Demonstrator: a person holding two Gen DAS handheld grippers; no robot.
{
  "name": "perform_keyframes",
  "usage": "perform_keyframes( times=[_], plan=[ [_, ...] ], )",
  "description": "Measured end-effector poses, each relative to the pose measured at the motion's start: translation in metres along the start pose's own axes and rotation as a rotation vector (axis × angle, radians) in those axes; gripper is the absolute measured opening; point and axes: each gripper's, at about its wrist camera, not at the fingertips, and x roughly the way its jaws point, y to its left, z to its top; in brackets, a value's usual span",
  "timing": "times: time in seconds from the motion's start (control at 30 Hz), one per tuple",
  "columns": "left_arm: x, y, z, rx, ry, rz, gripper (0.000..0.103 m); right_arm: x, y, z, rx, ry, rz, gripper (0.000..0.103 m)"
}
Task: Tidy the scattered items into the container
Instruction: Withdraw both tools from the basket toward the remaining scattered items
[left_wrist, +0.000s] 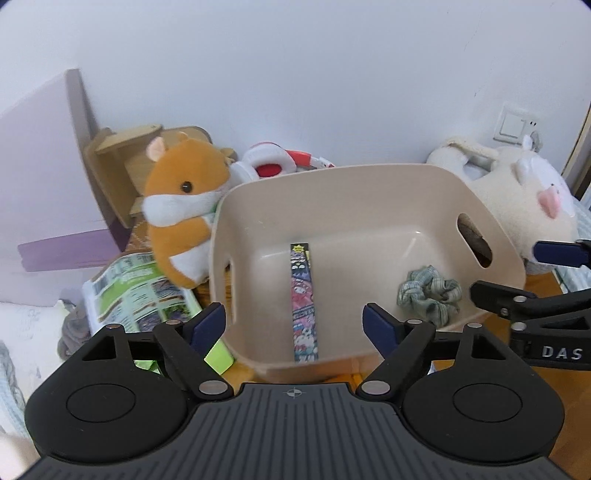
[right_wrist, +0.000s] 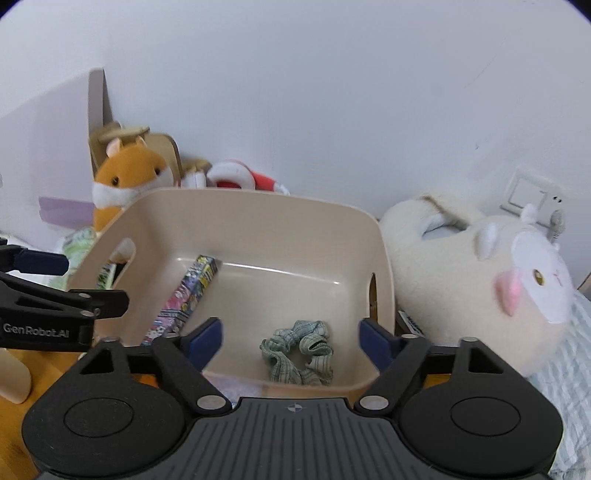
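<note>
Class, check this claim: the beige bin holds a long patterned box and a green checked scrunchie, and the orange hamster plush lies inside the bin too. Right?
Not quite. The orange hamster plush stands outside the beige bin, beside its left wall, as the left wrist view shows. The long patterned box and green checked scrunchie are inside.

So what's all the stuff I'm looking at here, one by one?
bin: one, beige, centre
patterned stick pack: one, multicoloured, in the bin, left part
scrunchie: one, green checked, in the bin, right part
hamster plush: one, orange and white, left of the bin
white plush: one, cream, right of the bin
magazine: one, green print, left of the bin
left gripper: one, black, blue fingers, open, empty
right gripper: one, black, blue fingers, open, empty
</note>
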Motion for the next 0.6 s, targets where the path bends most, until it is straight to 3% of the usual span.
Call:
perform_keyframes(
  times=[0.23, 0.43, 0.6],
  plan=[
    [-0.054, 0.014, -0.026, -0.021, -0.087, 0.000, 0.085, -0.057, -0.001, -0.028, 0.027, -0.117, 0.005, 0.103],
    [-0.090, 0.022, -0.060, -0.033, -0.135, -0.010, 0.087, -0.108, -0.005, -0.058, 0.064, -0.228, 0.007, 0.103],
    [-0.106, 0.017, -0.097, 0.007, -0.156, -0.025, 0.087, -0.135, -0.004, -0.094, 0.079, -0.280, -0.043, 0.103]
  ],
)
